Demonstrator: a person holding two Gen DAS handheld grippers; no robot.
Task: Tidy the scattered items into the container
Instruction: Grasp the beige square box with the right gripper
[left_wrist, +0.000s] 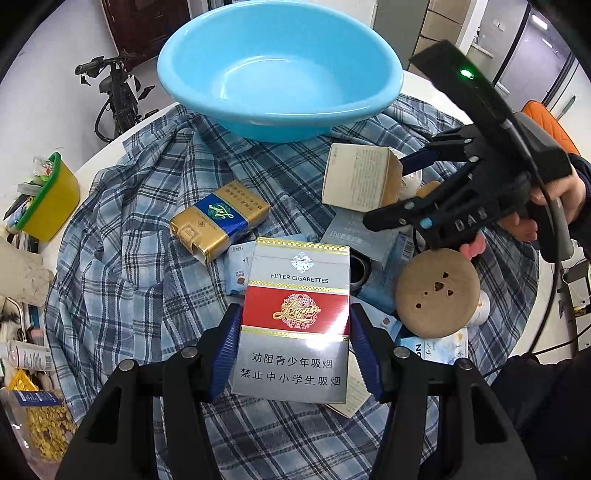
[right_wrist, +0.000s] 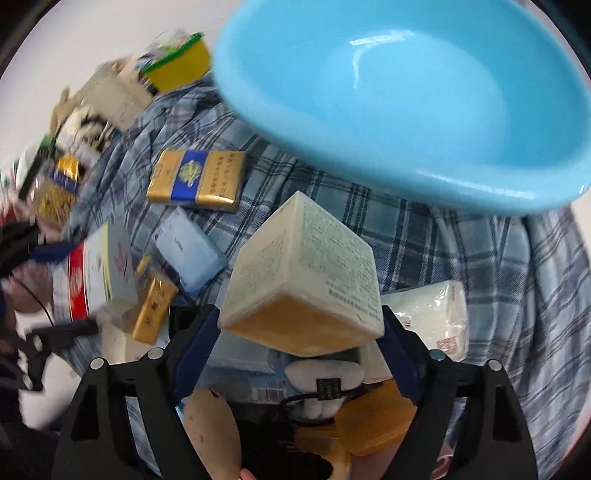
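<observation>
The blue basin (left_wrist: 279, 70) was the largest thing in view, a glossy round light-blue tub with a wide rolled rim, sitting open side up on the far part of the plaid cloth (left_wrist: 147, 229) and holding nothing that could be seen.

Next in size, the cream box (right_wrist: 303, 273) was a blocky carton with fine print on its pale faces and an orange-tan end panel. The right gripper (right_wrist: 301, 350) pinched it between its blue pads, lifted off the cloth just short of the basin's near rim; it hung tilted, one corner pointing up toward the basin and the orange face turned down toward the camera.

The silver-and-red cigarette pack (left_wrist: 293, 328) read "FILTER CIGARETTES" above a red band with a gold crest and Chinese text below. The left gripper (left_wrist: 293, 354) clamped it by its long side edges, face up, its long axis running straight away from the camera toward the basin, lid end farthest.

The gold-and-blue cigarette pack (left_wrist: 218, 223) lay flat on the cloth between that pack and the basin, its long axis slanting up to the right.
</observation>
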